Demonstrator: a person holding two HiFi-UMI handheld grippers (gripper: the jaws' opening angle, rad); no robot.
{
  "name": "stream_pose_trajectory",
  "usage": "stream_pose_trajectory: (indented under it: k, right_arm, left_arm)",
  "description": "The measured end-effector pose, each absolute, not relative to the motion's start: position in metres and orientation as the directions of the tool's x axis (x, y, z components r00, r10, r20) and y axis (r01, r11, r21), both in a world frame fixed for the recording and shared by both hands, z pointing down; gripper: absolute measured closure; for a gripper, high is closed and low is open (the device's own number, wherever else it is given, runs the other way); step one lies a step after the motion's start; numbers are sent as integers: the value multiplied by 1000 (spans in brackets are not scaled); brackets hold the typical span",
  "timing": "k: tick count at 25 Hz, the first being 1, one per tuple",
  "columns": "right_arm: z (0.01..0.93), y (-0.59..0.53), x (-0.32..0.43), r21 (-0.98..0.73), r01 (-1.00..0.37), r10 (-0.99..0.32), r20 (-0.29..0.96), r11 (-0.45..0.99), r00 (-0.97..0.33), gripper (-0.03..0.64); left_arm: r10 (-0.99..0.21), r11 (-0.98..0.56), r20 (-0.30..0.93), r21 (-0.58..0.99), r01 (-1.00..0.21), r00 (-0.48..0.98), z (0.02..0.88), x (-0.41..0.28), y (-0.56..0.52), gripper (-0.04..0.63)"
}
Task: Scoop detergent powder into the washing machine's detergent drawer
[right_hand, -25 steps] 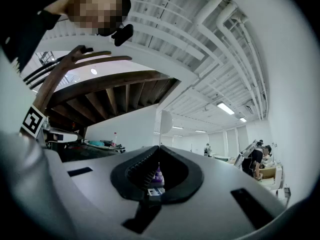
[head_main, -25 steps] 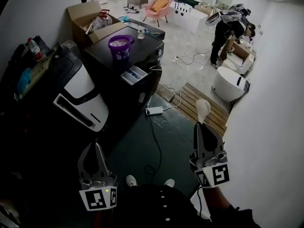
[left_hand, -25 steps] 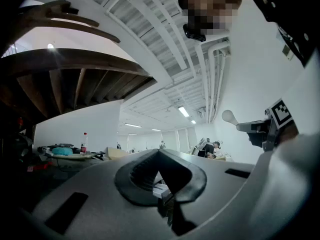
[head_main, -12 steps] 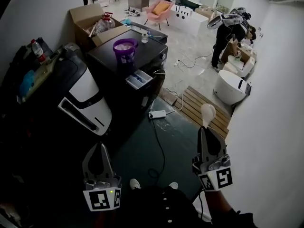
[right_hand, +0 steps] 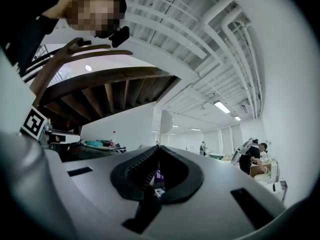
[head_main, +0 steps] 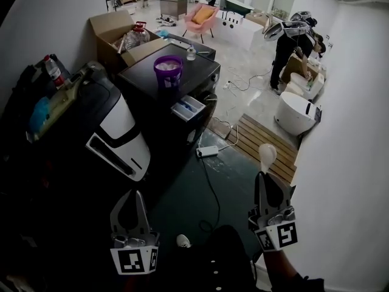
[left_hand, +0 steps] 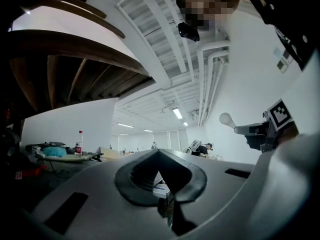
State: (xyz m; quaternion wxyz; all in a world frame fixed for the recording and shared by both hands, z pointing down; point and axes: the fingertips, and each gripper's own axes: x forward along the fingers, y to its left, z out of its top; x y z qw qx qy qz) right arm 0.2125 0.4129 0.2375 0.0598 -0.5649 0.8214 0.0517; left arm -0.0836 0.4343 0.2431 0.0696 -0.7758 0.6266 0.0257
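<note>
The black washing machine [head_main: 152, 81] stands ahead in the head view, with its detergent drawer [head_main: 188, 107] pulled open at the front. A purple tub [head_main: 168, 69] sits on its top. My right gripper [head_main: 263, 176] is low at the right, far from the machine, shut on the handle of a white scoop [head_main: 266, 155] that points up; the scoop's bowl [right_hand: 166, 121] also rises above the jaws in the right gripper view. My left gripper [head_main: 135, 196] hangs low at the left, shut with nothing in it, jaw tips meeting [left_hand: 159, 152].
A white-and-black appliance [head_main: 117, 132] leans left of the machine. A power strip [head_main: 208, 151] and cable lie on the dark floor, a wooden pallet [head_main: 261, 140] to the right. A cardboard box [head_main: 112, 26] stands behind; a person [head_main: 292, 38] and white tub [head_main: 295, 111] are at back right.
The view has moved towards the washing machine, which now sits lower and nearer in the head view. Both grippers have kept their low places and their states.
</note>
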Motion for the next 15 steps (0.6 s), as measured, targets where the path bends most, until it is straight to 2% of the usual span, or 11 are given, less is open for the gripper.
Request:
stream_pose_trajectory:
  k: [15]
  right_arm:
    - [244, 360, 190, -15, -926, -914, -170, 376, -368, 584]
  left_arm:
    - [-976, -172, -125, -74, -982, 181, 252, -107, 398, 588]
